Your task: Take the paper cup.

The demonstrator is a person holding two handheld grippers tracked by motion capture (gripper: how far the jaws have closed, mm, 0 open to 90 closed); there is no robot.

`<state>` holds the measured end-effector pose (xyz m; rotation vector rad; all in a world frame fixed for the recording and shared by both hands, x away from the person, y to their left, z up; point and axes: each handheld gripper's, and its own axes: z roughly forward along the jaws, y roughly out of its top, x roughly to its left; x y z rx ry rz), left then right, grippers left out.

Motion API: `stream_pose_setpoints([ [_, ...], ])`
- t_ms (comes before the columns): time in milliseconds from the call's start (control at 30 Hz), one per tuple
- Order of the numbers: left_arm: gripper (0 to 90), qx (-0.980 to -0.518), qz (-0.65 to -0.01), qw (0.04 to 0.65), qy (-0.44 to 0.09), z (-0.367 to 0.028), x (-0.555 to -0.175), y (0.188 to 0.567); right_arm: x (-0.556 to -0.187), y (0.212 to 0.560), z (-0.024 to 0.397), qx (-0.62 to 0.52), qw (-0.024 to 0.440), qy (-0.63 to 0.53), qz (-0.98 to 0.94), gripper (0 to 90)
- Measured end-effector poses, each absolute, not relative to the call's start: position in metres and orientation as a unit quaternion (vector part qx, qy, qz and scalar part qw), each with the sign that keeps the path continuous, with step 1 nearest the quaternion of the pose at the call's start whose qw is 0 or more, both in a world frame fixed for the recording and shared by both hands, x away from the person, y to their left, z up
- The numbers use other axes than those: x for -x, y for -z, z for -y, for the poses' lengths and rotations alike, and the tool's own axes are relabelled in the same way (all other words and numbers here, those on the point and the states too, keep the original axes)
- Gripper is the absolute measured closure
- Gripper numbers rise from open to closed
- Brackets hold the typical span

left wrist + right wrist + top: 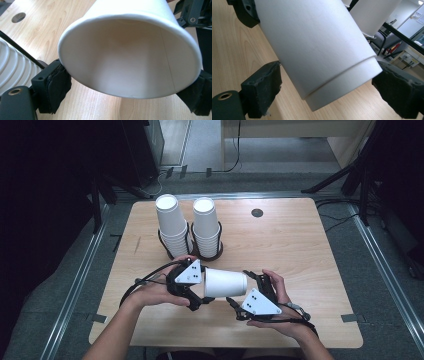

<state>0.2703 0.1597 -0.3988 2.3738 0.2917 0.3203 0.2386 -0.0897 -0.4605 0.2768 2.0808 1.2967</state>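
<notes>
A white paper cup [225,283] lies on its side in the air above the wooden table [300,250], between my two grippers. My left gripper [200,285] is shut on its open rim: in the left gripper view the cup's mouth [130,57] faces the camera, with a black pad pressed on each side. My right gripper [242,287] is shut on the cup's base end; in the right gripper view the cup wall [317,50] runs between the pads [264,85], which touch it at both sides.
Two tall stacks of white cups [171,227] [206,227] stand in black wire holders just behind the grippers. A round hole [257,212] sits in the tabletop at the back. Bare wood lies to the right and along the front edge.
</notes>
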Motion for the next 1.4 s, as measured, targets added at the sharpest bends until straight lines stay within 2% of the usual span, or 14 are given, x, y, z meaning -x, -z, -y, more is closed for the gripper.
stream_pose_setpoints([
  [433,8.8,-0.931,-0.095,0.338,-0.1,-0.156,-0.272,0.402,-0.235,0.465,0.086,-0.075,0.326,-0.48,-0.811,12.1],
  [667,8.5,-0.934,-0.09,0.334,-0.089,-0.156,-0.273,0.402,-0.236,0.468,0.087,-0.059,0.314,-0.475,-0.82,18.5],
  [933,7.1,-0.93,-0.089,0.351,-0.065,-0.16,-0.275,0.4,-0.234,0.469,0.092,-0.041,0.305,-0.471,-0.827,25.0],
  [1167,5.4,-0.927,-0.097,0.357,-0.06,-0.16,-0.275,0.401,-0.232,0.47,0.095,-0.034,0.309,-0.468,-0.827,26.2],
  [1400,5.0,-0.909,-0.132,0.389,-0.068,-0.169,-0.278,0.395,-0.235,0.469,0.1,-0.05,0.312,-0.468,-0.825,26.5],
])
